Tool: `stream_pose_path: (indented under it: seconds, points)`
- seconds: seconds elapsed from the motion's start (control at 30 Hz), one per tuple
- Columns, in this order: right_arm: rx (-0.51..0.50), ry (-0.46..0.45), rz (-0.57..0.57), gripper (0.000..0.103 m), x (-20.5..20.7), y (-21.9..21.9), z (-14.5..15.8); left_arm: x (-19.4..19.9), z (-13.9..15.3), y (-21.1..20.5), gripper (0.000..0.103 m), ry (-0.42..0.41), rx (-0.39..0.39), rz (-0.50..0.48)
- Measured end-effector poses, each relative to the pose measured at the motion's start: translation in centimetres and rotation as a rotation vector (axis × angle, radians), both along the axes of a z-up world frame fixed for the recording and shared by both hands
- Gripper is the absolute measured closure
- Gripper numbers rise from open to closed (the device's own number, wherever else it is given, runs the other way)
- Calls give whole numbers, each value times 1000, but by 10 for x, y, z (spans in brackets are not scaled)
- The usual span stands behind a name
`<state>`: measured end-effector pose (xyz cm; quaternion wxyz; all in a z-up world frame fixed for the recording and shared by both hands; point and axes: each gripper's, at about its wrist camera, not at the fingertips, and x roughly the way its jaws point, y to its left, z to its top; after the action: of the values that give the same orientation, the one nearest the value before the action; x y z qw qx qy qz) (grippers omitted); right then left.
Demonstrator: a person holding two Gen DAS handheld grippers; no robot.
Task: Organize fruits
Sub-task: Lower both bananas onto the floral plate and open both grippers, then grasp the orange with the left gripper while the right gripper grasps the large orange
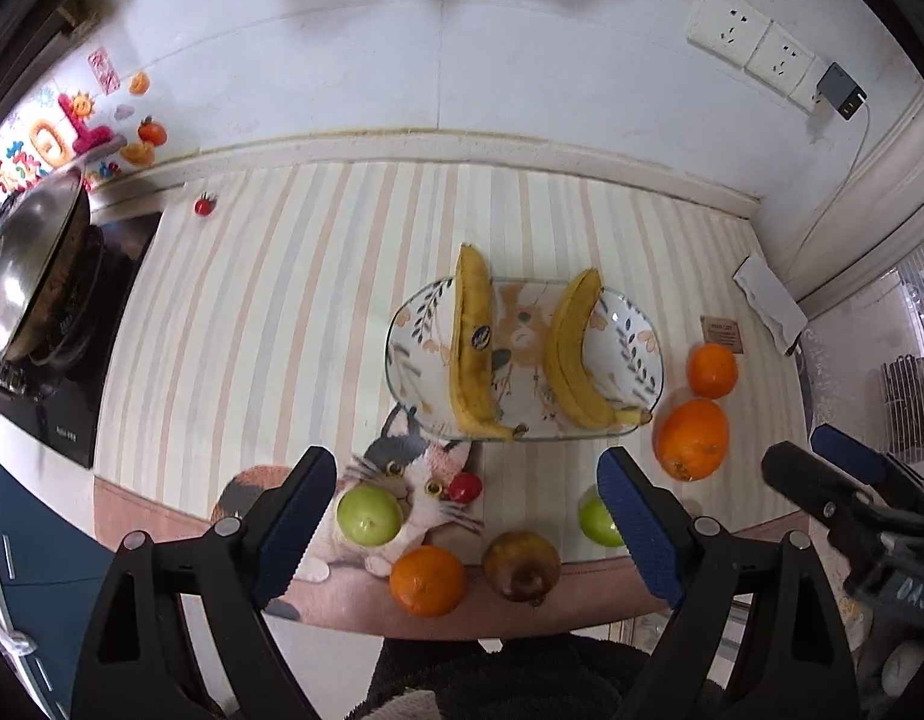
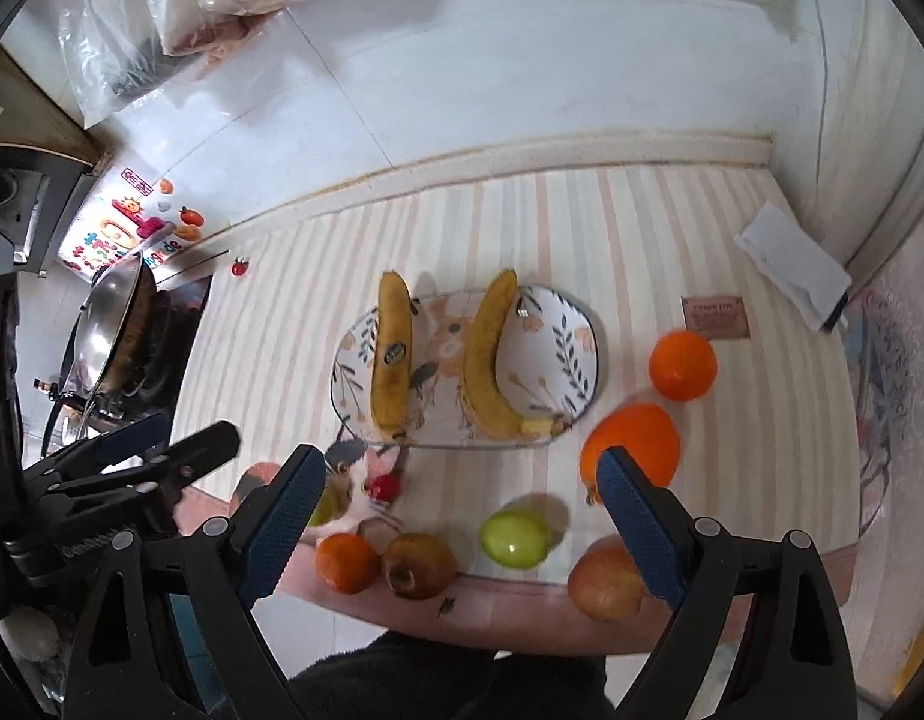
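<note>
A patterned plate (image 1: 639,354) (image 2: 573,339) on the striped mat holds two bananas (image 1: 474,354) (image 2: 492,360). Loose fruit lies nearer me: two oranges (image 1: 693,438) (image 2: 633,444) right of the plate, a third orange (image 1: 427,579) (image 2: 347,561), two green apples (image 1: 369,515) (image 2: 515,539), a brown pomegranate (image 1: 522,564) (image 2: 419,564), a red-yellow apple (image 2: 606,585) and a small red fruit (image 1: 465,487) (image 2: 383,486). My left gripper (image 1: 468,516) is open and empty above the front fruit. My right gripper (image 2: 462,516) is open and empty above them too.
A steel wok (image 1: 30,264) sits on a black stove (image 1: 72,360) at the left. A folded white cloth (image 1: 771,303) (image 2: 795,267) and a brown card (image 2: 717,317) lie at the right. A cherry tomato (image 1: 205,204) lies at the back left. The wall runs behind the mat.
</note>
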<state>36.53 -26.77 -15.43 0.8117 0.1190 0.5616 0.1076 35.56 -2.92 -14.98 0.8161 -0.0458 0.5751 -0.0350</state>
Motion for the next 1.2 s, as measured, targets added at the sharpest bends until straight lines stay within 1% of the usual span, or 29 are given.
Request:
stream_pose_path:
  seconds: [0.07, 0.17, 0.3, 0.43, 0.53, 0.67, 0.73, 0.87, 0.9, 0.93, 0.97, 1.0, 1.07, 1.13, 1.17, 1.2]
  points:
    - [8, 37, -13, 9, -1, -6, -14, -5, -10, 5, 14, 27, 12, 8]
    - [22, 105, -47, 9, -1, -19, -45, -12, -38, 14, 14, 98, 33, 22]
    - [58, 216, -76, 9, 1, -32, -90, -19, -89, 24, 14, 230, 40, 53]
    - [32, 309, -86, 9, -3, -40, -131, -25, -137, 28, 14, 357, 7, 82]
    - [1, 366, -106, 9, -12, -47, -157, -30, -169, 27, 14, 434, -7, 99]
    - [-19, 416, -120, 9, -21, -53, -182, -37, -201, 25, 14, 513, -25, 103]
    - [-26, 433, -121, 9, -23, -54, -190, -39, -210, 22, 14, 534, -47, 101]
    - [-17, 456, -129, 9, -28, -54, -204, -38, -218, 13, 14, 543, -47, 80]
    - [-18, 457, -131, 9, -29, -54, -206, -39, -220, 12, 20, 541, -47, 80]
    - [-19, 455, -134, 9, -30, -55, -207, -39, -221, 10, 34, 536, -49, 76]
    - [-19, 451, -137, 9, -30, -55, -208, -39, -223, 9, 38, 537, -48, 74]
    - [-20, 449, -139, 9, -30, -55, -209, -39, -224, 8, 39, 536, -54, 76]
    - [-24, 452, -139, 9, -29, -54, -211, -40, -222, 6, 40, 516, -41, 72]
    - [-33, 466, -138, 12, -29, -56, -215, -42, -220, 4, 40, 491, -8, 68]
    - [-24, 472, -146, 13, -29, -57, -217, -42, -220, 7, 40, 490, -2, 74]
    - [-19, 477, -149, 16, -29, -58, -218, -41, -220, 11, 40, 491, -4, 80]
